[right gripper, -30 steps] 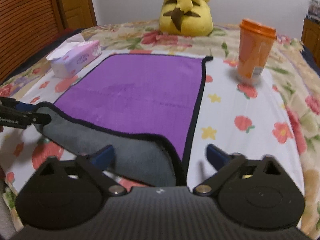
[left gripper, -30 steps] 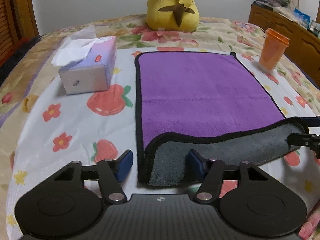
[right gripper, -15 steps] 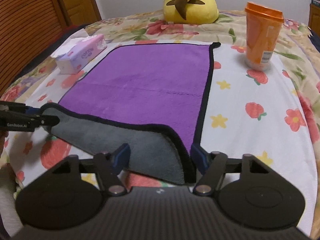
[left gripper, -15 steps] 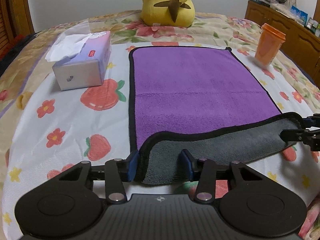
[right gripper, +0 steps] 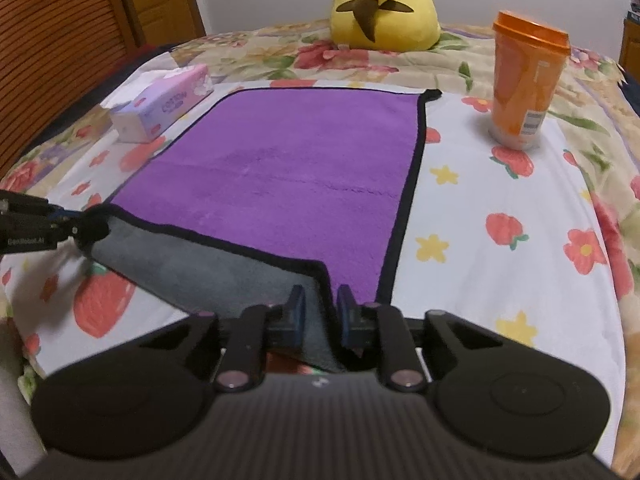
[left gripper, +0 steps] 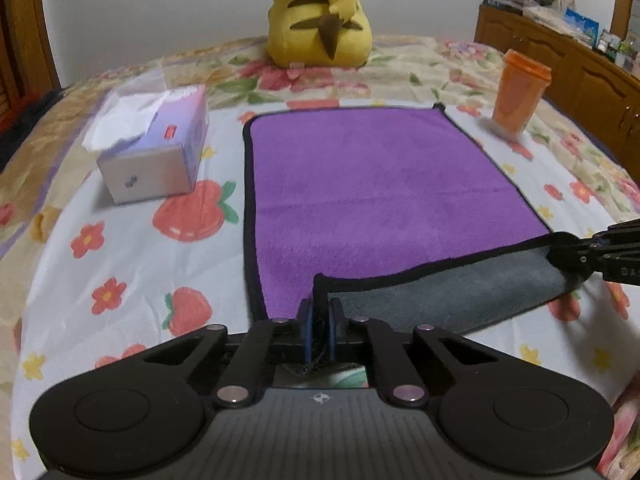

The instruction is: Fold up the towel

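A purple towel (left gripper: pixel 372 184) with black trim and a grey underside lies flat on the flowered bedspread; it also shows in the right wrist view (right gripper: pixel 296 168). Its near edge is turned up, grey side showing. My left gripper (left gripper: pixel 320 312) is shut on the towel's near left corner. My right gripper (right gripper: pixel 322 300) is shut on the near right corner, and also shows at the right of the left wrist view (left gripper: pixel 568 252). Both corners are lifted a little above the bed.
A tissue box (left gripper: pixel 156 152) stands left of the towel. An orange cup (left gripper: pixel 518 94) stands at the far right corner. A yellow plush toy (left gripper: pixel 320 20) sits beyond the towel. A wooden dresser (left gripper: pixel 568 60) lines the right wall.
Both grippers have closed from wide open onto the towel's near corners and lifted them, and the turned-up grey edge has moved further over the purple side.
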